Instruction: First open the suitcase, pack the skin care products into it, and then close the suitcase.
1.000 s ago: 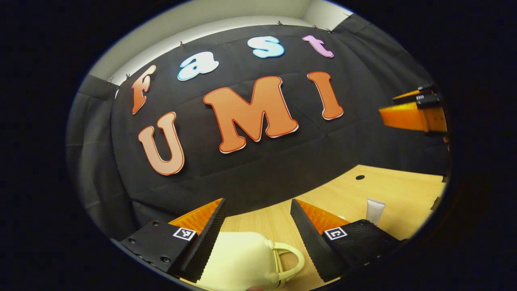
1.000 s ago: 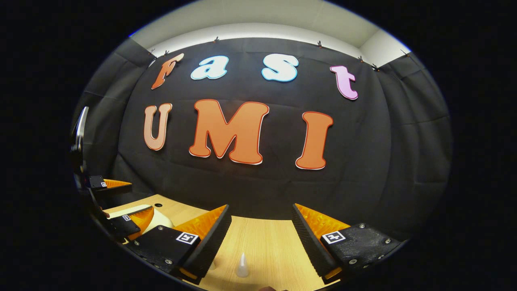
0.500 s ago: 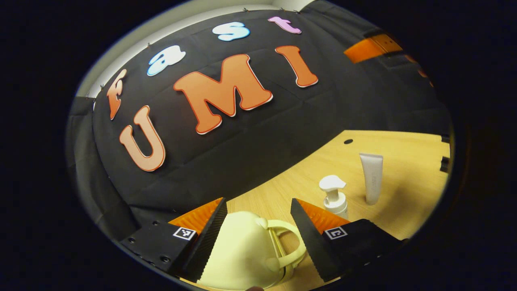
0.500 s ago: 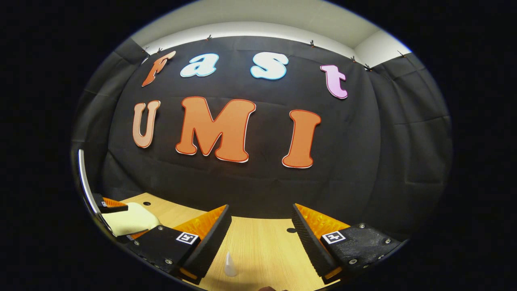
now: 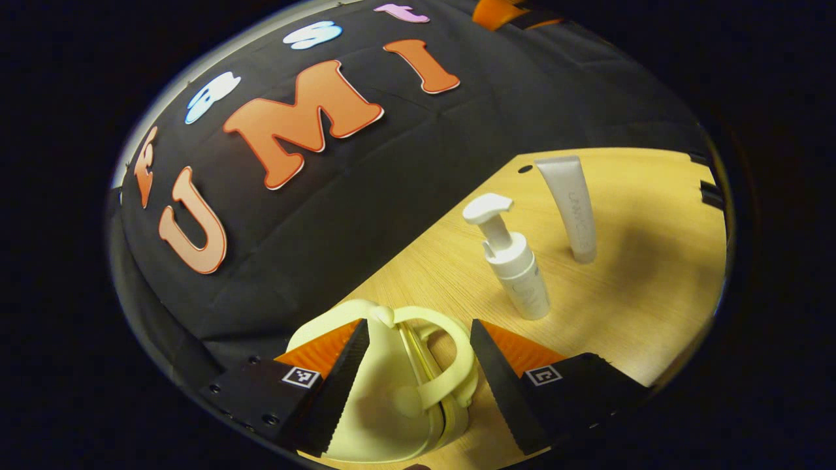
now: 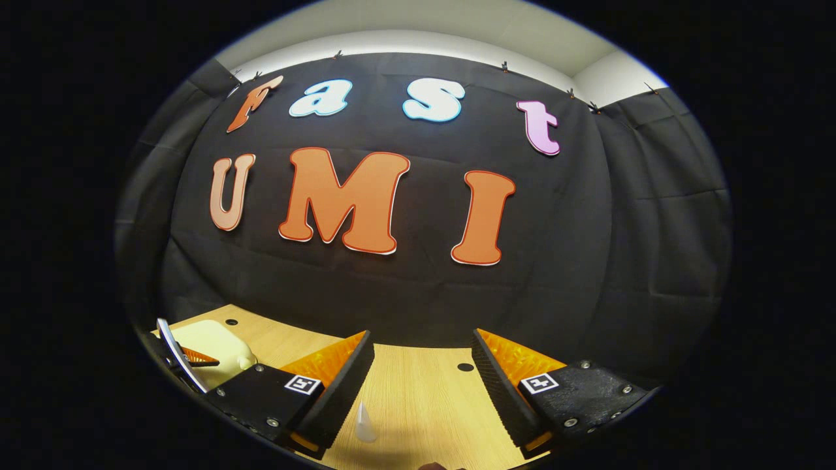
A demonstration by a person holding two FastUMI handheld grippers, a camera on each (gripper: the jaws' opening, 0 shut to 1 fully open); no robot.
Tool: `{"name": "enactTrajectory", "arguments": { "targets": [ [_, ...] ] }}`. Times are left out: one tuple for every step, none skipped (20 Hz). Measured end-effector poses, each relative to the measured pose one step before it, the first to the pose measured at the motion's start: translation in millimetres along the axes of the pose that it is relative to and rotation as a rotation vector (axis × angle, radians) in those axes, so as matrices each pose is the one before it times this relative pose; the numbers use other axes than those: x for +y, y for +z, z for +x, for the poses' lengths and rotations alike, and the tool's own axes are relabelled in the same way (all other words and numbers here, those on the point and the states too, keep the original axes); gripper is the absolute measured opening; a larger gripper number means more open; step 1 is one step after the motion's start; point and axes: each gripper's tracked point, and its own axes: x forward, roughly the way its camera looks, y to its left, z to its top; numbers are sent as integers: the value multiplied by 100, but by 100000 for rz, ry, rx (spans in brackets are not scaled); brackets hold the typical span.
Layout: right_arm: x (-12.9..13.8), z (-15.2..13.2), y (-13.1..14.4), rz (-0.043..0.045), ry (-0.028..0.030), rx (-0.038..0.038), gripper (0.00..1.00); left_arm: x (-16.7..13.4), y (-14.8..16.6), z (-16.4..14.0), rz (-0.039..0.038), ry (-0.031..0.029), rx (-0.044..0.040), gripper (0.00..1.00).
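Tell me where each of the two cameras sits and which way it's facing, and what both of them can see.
Left gripper view: rides on the left hand-held gripper, tilted down at the table; its open fingers flank the pale yellow suitcase, with the pump bottle and tube beyond.
Right gripper view: rides on the right hand-held gripper, facing the booth wall over the table; its open fingers frame a small pointed cap.
Shared: the suitcase, the table and the wall.
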Motion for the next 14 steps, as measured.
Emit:
{"name": "enactTrajectory", "arguments": {
  "targets": [
    [-37, 62, -48, 77, -13, 126, 95, -127, -362, 335, 1615, -1381, 1507, 98],
    [-46, 74, -20, 134, -219, -80, 95, -32, -440, -115, 1427, 4, 1269, 98],
    [-102, -28, 30, 123, -317, -68, 95, -68, -402, 83, 1502, -354, 1576, 98],
    [-69, -29, 21, 165, -308, -179, 95, 153, -381, 10, 1233, 862, 1054, 98],
    [-2, 79, 61, 97, -196, -1, 95, 46, -257, 136, 1321, 214, 972, 98],
    [-81, -96, -136, 15, -129, 85, 95, 106, -312, 10, 1663, 828, 932, 98],
    [20, -46, -65, -57, 20, 122, 95, 164, 78, 41, 2937, 1148, 31, 96],
    [-26, -5, -31, -218, -35, 82, 95, 302, -50, 209, 3546, 1150, -93, 94],
    [61, -11, -4, -134, 139, 29, 95, 389, -148, 210, 3590, 1305, 610, 92],
    [-20, -93, 108, -121, -13, -275, 95, 251, -67, -17, 3079, 969, 79, 92],
    [38, -49, 143, -34, 62, -289, 95, 319, 44, 140, 2939, 1204, 359, 88],
    [46, 2, -16, -29, -63, -153, 95, 200, -90, 56, 2377, 992, 515, 86],
    [54, -52, 140, 53, 138, -362, 95, 250, 207, 166, 1435, 800, -1067, 82],
    [-1, -25, -113, -166, 134, 7, 95, 21, 74, 388, 1490, 95, 190, 78]
  ]
}}
